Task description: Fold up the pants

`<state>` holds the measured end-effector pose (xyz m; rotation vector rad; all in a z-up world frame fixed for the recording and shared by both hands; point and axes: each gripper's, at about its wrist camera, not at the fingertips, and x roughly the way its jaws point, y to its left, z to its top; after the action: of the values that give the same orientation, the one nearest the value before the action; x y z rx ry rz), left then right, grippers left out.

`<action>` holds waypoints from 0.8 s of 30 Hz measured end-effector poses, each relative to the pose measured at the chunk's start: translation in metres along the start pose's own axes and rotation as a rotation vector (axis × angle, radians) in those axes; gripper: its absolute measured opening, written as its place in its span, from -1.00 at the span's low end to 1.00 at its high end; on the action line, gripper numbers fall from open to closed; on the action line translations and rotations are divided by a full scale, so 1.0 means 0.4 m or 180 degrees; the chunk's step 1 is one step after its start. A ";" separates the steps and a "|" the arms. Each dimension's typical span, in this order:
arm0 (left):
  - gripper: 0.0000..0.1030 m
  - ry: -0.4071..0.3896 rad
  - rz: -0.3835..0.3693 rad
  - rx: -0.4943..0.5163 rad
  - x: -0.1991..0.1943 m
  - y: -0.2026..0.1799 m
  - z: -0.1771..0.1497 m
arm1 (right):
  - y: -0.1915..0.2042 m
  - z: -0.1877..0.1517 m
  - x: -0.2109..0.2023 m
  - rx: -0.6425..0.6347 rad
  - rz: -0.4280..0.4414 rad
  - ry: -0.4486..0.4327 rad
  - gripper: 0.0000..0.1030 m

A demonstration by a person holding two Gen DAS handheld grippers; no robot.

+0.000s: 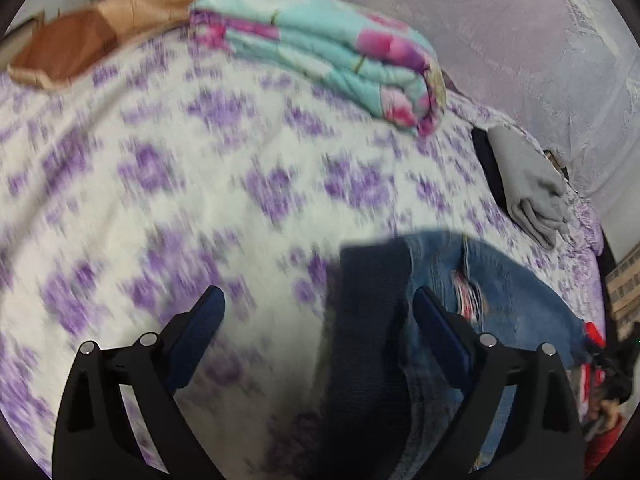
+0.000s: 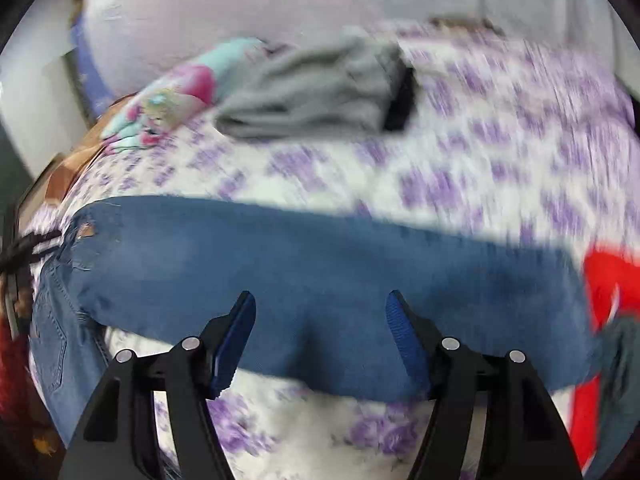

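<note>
While both views smear with motion blur, the blue denim jeans (image 2: 320,280) lie flat across a purple-flowered bedspread (image 2: 480,168), one knee frayed. Left gripper (image 1: 318,300) and right gripper (image 2: 320,304) both hang spread, ribbed blue pads clear of cloth. Beyond lie soft grey folded garments (image 2: 312,92) and a puffy floral quilt (image 1: 340,56)

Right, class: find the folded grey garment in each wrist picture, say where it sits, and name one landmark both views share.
Left wrist view: the folded grey garment lies at the right edge, on the purple-flowered bedspread, above the blue jeans.
Right wrist view: the same garment lies top centre, beyond the jeans.
Shared landmark: the turquoise-and-pink floral quilt, folded beside it.
</note>
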<state>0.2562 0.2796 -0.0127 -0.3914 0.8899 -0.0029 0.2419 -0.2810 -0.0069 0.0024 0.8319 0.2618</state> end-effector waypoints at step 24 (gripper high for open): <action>-0.04 0.0229 -0.0827 0.0392 0.146 -0.067 0.045 | 0.269 0.160 0.305 -0.1685 0.0715 0.0439 -0.29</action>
<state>0.3108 0.2511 -0.0378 -0.3910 0.8997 -0.3112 0.3424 -0.1421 -0.0416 -0.4234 0.8792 0.6944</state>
